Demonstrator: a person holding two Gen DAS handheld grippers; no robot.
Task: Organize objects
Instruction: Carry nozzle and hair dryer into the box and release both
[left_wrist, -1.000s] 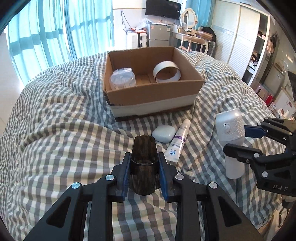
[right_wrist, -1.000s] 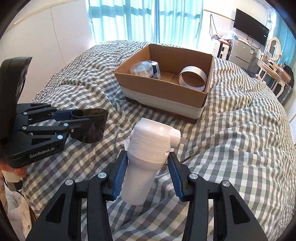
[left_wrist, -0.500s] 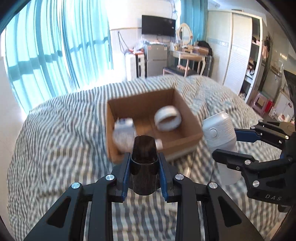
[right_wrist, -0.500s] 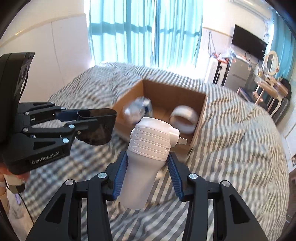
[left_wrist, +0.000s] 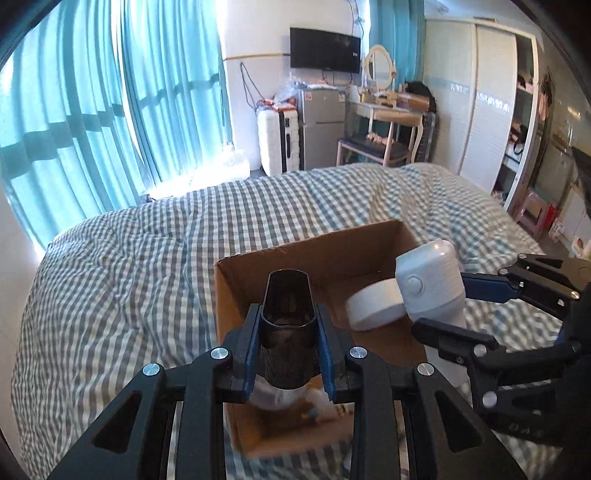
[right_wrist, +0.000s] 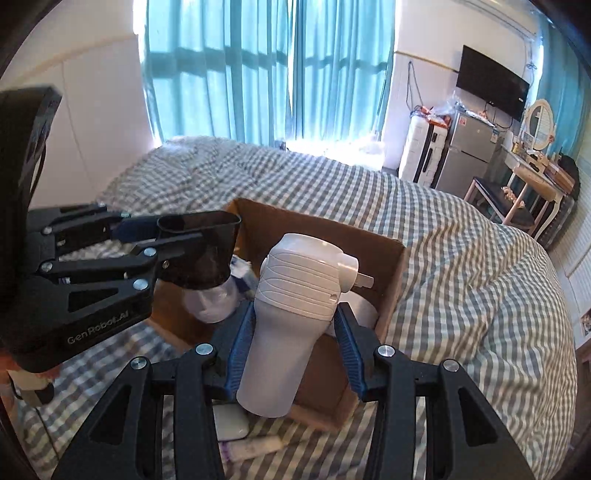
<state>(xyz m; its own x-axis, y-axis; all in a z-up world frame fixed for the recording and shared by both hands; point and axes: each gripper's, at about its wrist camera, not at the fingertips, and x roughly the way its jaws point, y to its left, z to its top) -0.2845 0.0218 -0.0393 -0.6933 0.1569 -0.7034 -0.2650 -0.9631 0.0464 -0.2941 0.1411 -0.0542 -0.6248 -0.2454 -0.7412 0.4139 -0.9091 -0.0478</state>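
My left gripper (left_wrist: 289, 334) is shut on a dark smoky nozzle (left_wrist: 289, 332), held over the left part of the open cardboard box (left_wrist: 317, 254) on the checked bed. In the right wrist view the same nozzle (right_wrist: 201, 251) hangs above the box (right_wrist: 388, 280). My right gripper (right_wrist: 295, 339) is shut on a white hair dryer (right_wrist: 295, 295), its handle between the blue pads, above the box's near side. That dryer (left_wrist: 432, 291) shows at the right of the left wrist view. Inside the box lie a white tape roll (left_wrist: 373, 304) and a clear plastic package (right_wrist: 214, 299).
A small white case (right_wrist: 231, 421) and a white tube (right_wrist: 251, 446) lie on the checked quilt (right_wrist: 461, 277) in front of the box. Beyond the bed stand a white suitcase (left_wrist: 277, 144), a small fridge (left_wrist: 321, 129), a dressing table (left_wrist: 388, 122) and teal curtains.
Both grippers have travelled forward and slightly up with their loads, from the quilt in front of the box to above the box. The case and tube have dropped out of the left wrist view.
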